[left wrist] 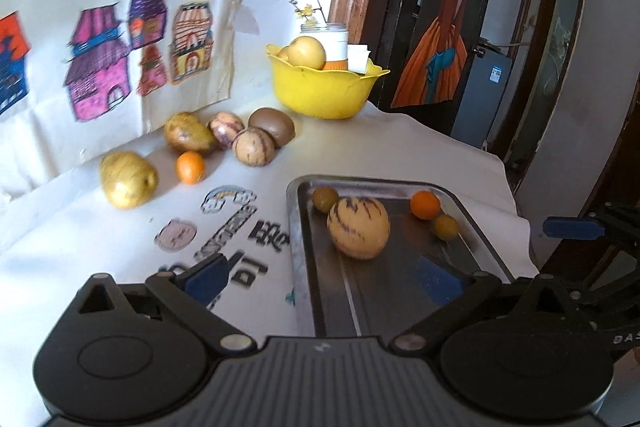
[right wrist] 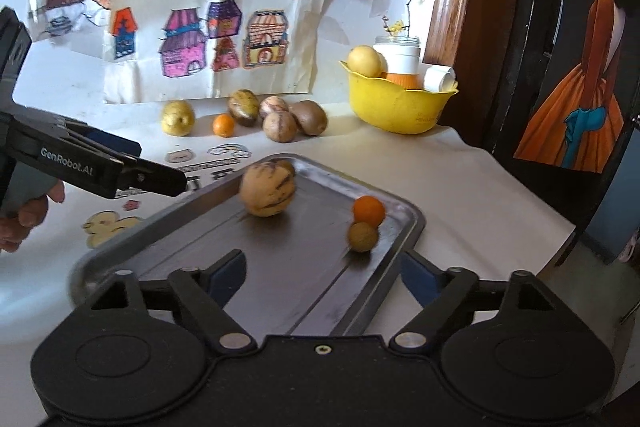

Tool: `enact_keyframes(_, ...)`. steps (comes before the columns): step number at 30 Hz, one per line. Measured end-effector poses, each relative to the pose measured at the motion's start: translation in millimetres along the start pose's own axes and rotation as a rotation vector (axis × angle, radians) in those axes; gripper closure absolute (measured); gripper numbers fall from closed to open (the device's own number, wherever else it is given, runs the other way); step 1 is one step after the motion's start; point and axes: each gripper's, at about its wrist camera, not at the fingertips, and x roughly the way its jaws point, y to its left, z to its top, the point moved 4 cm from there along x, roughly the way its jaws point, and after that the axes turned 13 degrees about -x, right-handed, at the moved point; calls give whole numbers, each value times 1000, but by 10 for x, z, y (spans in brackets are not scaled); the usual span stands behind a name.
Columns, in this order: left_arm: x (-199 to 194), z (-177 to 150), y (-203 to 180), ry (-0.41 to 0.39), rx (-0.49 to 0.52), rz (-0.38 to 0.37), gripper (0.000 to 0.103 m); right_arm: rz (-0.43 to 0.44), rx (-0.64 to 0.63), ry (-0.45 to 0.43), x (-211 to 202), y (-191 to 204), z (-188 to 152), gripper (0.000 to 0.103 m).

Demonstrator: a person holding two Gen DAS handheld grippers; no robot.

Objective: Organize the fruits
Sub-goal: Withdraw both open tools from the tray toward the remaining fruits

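A metal tray lies on the white table. In it sit a striped yellow melon, a small orange and a small brownish-yellow fruit; another small fruit lies behind the melon. My left gripper is open over the tray's near left edge, nothing between its fingers. My right gripper is open above the tray's near end, clear of the fruits.
Along the wall lie a yellow potato-like fruit, a small orange and several brown fruits. A yellow bowl holding fruit and a jar stands at the back. The table edge drops off on the right. A hand holds the left gripper.
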Motion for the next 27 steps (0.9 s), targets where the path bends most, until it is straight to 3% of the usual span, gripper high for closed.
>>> enact_keyframes(9, -350, -300, 182, 26, 2, 11, 1, 53, 1, 37, -338, 365, -78, 1)
enact_keyframes(20, -678, -578, 477, 65, -15, 43, 0, 131, -25, 124, -509, 874, -162, 1)
enact_keyframes(27, -843, -629, 678, 58, -17, 76, 0, 171, -46, 130, -562, 1146, -86, 1)
